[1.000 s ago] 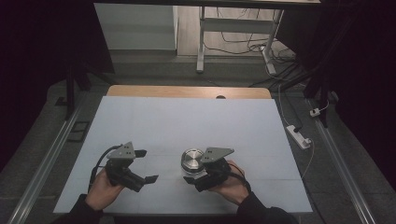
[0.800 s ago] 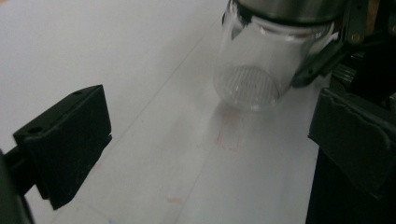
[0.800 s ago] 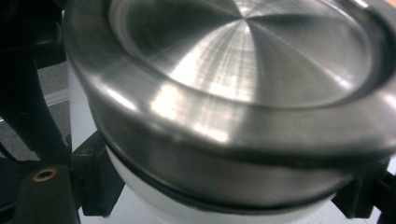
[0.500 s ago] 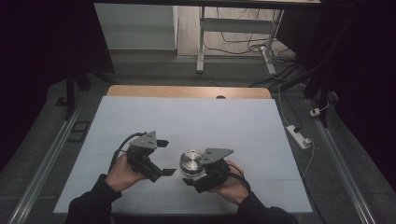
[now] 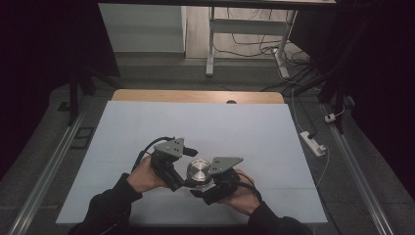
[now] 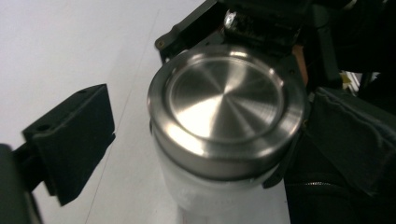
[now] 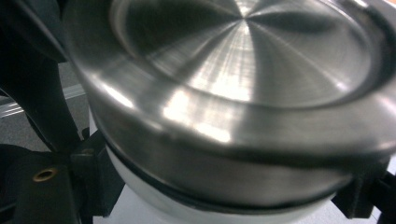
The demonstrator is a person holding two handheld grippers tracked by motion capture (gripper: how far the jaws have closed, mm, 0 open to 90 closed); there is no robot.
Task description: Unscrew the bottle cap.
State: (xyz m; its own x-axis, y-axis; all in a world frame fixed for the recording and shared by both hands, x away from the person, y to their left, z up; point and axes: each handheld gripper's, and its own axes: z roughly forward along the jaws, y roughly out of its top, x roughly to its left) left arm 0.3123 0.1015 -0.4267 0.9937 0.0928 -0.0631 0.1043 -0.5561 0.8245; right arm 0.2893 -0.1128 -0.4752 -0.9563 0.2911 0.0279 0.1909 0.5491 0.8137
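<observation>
Jar (steel lid, white body) is standing on the worktop near its front edge, between both hands. Right gripper is clamping the body from the right. Left gripper is reaching in from the left, jaws apart around the lid and just now closing, one pad beside it, not touching.

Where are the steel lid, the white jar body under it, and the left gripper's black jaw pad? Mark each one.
steel lid (image 6: pixel 226 100), left gripper view, centre of its brushed top.
white jar body (image 6: pixel 205 193), left gripper view, wall below the lid.
black jaw pad (image 6: pixel 74 140), left gripper view, its flat face.
</observation>
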